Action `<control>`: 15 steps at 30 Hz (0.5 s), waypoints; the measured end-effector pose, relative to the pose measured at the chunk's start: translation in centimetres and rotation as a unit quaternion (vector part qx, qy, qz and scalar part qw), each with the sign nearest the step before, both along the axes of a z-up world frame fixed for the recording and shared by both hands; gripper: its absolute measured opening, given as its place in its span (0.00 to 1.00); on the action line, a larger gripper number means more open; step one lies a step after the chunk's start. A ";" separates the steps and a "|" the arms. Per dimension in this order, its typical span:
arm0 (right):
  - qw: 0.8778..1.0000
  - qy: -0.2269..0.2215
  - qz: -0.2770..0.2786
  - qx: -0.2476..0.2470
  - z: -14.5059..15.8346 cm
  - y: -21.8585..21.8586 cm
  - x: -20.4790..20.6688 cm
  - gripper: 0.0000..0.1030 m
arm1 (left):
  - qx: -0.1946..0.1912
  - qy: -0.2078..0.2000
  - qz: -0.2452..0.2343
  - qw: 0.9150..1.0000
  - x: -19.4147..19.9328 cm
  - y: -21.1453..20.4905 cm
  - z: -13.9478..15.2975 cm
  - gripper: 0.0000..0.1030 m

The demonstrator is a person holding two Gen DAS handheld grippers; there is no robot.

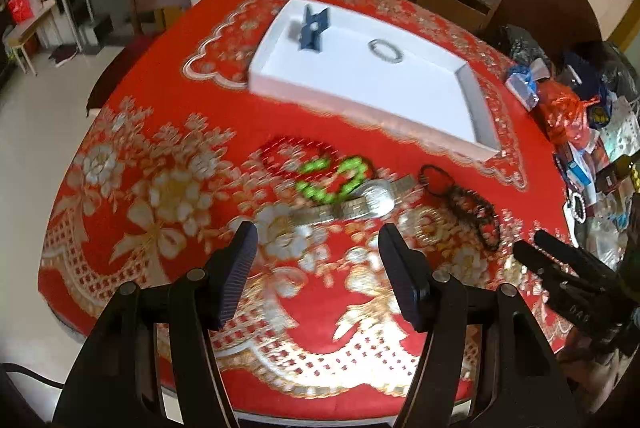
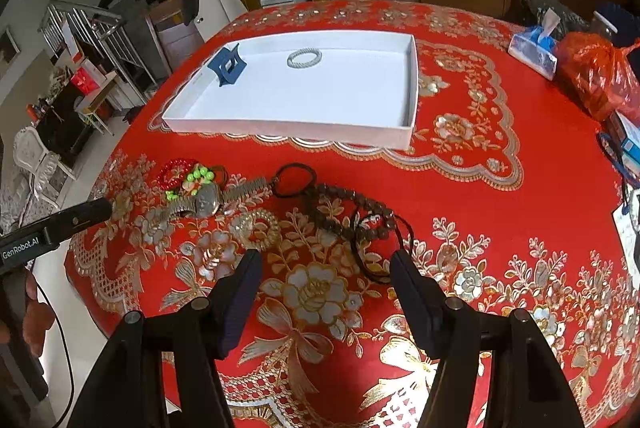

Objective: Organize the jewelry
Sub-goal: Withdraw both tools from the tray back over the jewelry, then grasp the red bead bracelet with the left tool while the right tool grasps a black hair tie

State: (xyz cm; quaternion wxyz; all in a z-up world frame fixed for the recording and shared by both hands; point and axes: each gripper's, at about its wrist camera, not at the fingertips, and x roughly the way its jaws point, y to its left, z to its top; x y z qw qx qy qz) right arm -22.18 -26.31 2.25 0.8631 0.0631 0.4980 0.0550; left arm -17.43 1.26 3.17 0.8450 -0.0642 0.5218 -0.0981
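Watch (image 2: 208,204): on the worktop (image 2: 500,260) in the jewelry cluster, near the tray; we judge it heavy, metal, slippery; take the band.
Bead strings: brown beads (image 2: 352,211) limp, light; pinch a bunched section.
Tray (image 2: 296,129): holds blue clip (image 2: 226,65) and ring bracelet (image 2: 305,57).
Left gripper (image 1: 316,276): wide, empty, above worktop.
Right gripper (image 2: 326,298): wide, empty, nearest the brown beads.

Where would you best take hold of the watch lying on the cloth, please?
Probably the watch band on its right half: it lies flat and narrow, clear of the green beads crowding the case. Come from above, fingers across the band's width; the open left gripper is nearest.
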 end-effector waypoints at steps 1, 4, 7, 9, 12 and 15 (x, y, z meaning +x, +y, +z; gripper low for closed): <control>1.000 0.002 0.000 0.002 -0.2 -0.1 0.0 0.62 | 0.005 0.001 0.001 1.000 -0.1 0.2 -0.2 0.61; 1.000 0.009 -0.002 0.003 -0.9 -0.3 0.2 0.62 | 0.012 0.010 0.001 1.000 0.0 0.5 -1.0 0.61; 1.000 0.017 -0.005 0.008 -1.5 -0.6 0.5 0.62 | 0.006 0.019 0.014 1.000 0.5 0.8 -1.6 0.61; 1.000 0.019 -0.004 0.008 -1.6 -0.5 0.6 0.62 | -0.003 0.030 0.031 0.999 1.4 1.2 -2.0 0.61; 1.000 0.018 0.001 0.010 -1.6 -0.3 0.9 0.62 | -0.017 0.043 0.054 0.997 3.0 1.8 -2.5 0.61; 1.000 0.019 0.003 0.011 -1.7 -0.2 1.3 0.62 | -0.033 0.058 0.074 0.995 5.0 2.4 -3.1 0.61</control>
